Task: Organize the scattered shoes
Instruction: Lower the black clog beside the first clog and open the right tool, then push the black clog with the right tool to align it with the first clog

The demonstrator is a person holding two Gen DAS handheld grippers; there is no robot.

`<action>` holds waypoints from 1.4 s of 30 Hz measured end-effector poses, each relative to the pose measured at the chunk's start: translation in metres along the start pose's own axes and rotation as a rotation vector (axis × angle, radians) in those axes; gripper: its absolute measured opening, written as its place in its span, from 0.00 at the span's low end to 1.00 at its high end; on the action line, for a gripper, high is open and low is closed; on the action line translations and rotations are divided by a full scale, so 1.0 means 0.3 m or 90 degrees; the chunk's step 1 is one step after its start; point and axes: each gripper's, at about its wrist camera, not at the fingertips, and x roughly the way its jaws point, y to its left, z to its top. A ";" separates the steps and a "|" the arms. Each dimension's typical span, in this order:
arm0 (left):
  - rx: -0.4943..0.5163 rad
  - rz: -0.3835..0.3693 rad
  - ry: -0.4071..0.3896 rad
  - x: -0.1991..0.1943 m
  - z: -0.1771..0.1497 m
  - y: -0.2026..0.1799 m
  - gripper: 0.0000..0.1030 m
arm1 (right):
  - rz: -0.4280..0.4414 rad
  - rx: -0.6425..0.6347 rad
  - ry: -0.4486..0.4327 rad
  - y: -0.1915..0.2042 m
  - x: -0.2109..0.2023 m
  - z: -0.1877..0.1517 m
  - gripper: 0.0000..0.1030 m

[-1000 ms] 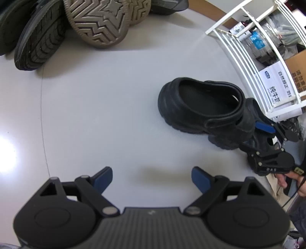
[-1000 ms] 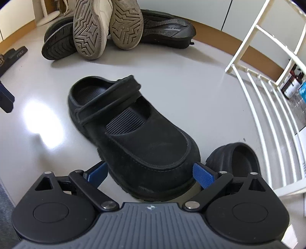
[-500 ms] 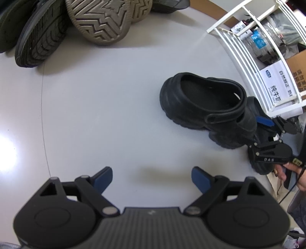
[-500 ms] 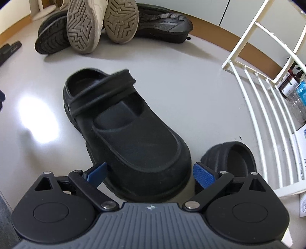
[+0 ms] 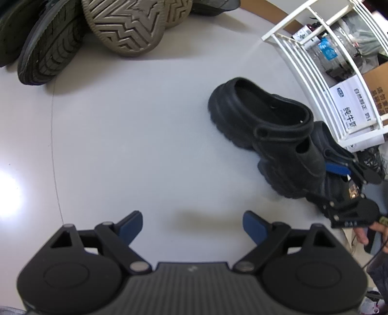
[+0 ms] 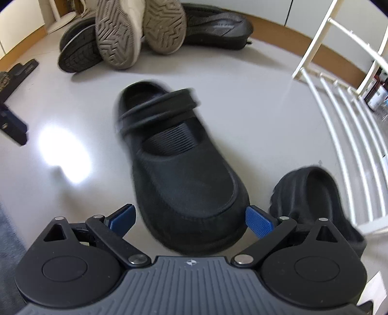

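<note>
Pale grey flooring (image 5: 145, 135) with a bright glare patch spreads under both cameras. On it, in the right wrist view, a black clog (image 6: 184, 184) lies with its toe toward the camera and its heel strap across the opening, slightly blurred. The toe sits between the blue pads of the right gripper (image 6: 190, 218): the right-hand pad (image 6: 258, 221) is at the toe's edge, seemingly touching it, while a sliver of floor shows between the left-hand pad and the shoe, so whether the jaws truly clamp the clog cannot be told. Just beside it on the right lies a second black clog (image 6: 312, 193), close against the lower rails of a white wire rack (image 6: 344, 116).

From the left wrist view the same black clog (image 5: 269, 135) appears side-on, with the right gripper (image 5: 339, 184) at its toe end and a person's fingers (image 5: 361, 232) behind the tool. The left gripper (image 5: 191, 224) hangs over bare floor, well apart from the clog, jaws spread wide with nothing between them.

Farther back, a heap of shoes rests near the wall: two beige sneakers (image 6: 135, 34) showing their zigzag soles, a dark shoe with a tyre-like tread (image 6: 77, 53) to their left, and a black sneaker (image 6: 218, 21) behind on the right. Bottles and boxes (image 5: 346, 106) stand in the rack.
</note>
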 end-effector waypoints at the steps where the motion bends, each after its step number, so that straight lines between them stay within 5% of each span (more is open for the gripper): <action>1: 0.000 0.000 0.000 0.001 0.001 0.000 0.89 | 0.003 0.005 0.001 0.004 -0.002 -0.003 0.97; 21: 0.003 0.000 0.002 -0.012 -0.002 0.012 0.89 | -0.034 -0.010 -0.033 0.014 0.088 0.055 0.96; 42: 0.000 0.000 0.002 0.009 -0.029 0.034 0.89 | -0.104 0.225 0.019 -0.067 -0.017 -0.101 0.90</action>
